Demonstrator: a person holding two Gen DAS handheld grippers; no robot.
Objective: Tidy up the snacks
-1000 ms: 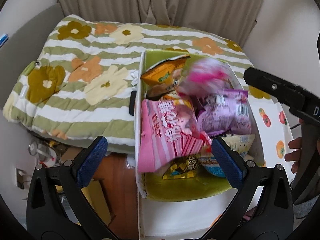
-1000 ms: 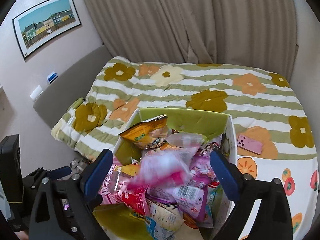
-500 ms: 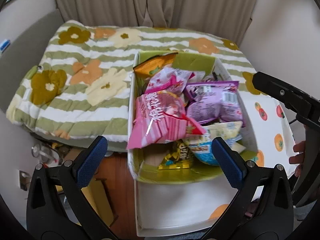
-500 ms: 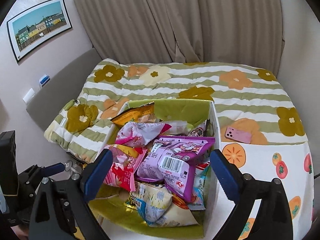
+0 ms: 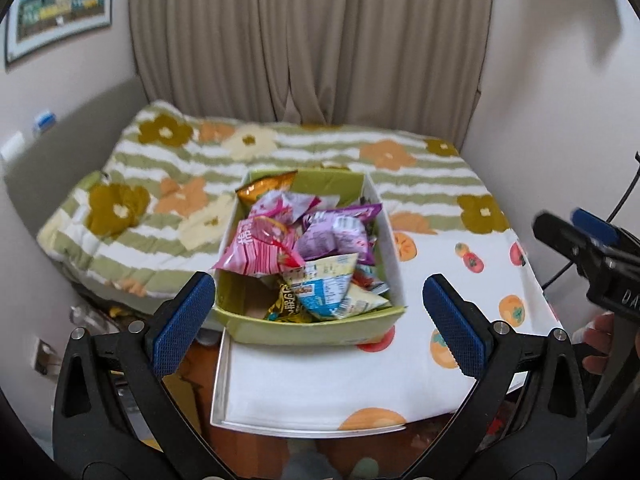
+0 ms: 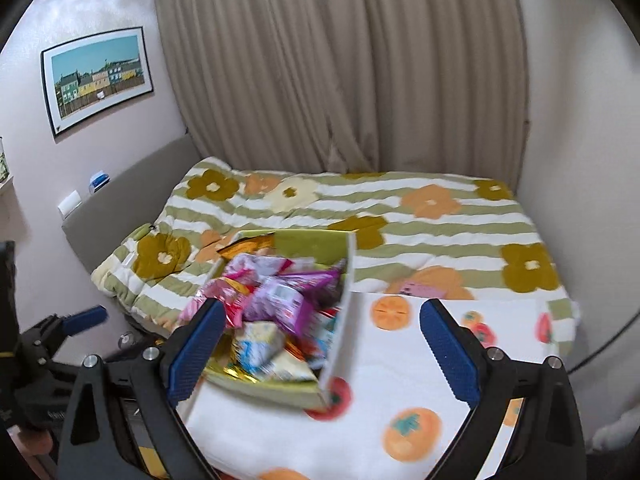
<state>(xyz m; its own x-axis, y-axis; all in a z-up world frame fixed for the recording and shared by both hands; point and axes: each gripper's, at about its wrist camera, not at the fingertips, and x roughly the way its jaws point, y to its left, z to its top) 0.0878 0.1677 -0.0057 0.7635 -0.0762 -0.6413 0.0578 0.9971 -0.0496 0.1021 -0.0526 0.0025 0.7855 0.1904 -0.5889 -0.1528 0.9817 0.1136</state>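
Note:
A green-lined white box [image 5: 312, 332] [image 6: 340, 320] sits on a white table with a persimmon-print cloth [image 5: 460, 272] [image 6: 404, 380]. It holds several snack packets: a pink striped one [image 5: 260, 250], a purple one [image 5: 340, 232] [image 6: 280, 300], an orange one [image 5: 266, 188] and a pale blue-and-yellow one [image 5: 332, 292] [image 6: 260, 344]. My left gripper [image 5: 318, 320] is open, held back from the box's near wall. My right gripper [image 6: 320, 354] is open too, hovering over the box's near right corner. Neither holds anything. The right gripper also shows at the right edge of the left wrist view [image 5: 592, 248].
A bed with a green striped flower quilt [image 5: 192, 184] [image 6: 420, 216] lies behind the box. A pink phone [image 6: 420, 290] rests on the quilt near the table. Curtains [image 6: 340, 72] hang at the back. Clutter lies on the floor at the left [image 5: 92, 320].
Both grippers have pulled back and risen, so the box looks smaller and farther. A pink packet that was blurred in mid-air a second ago now lies in the box.

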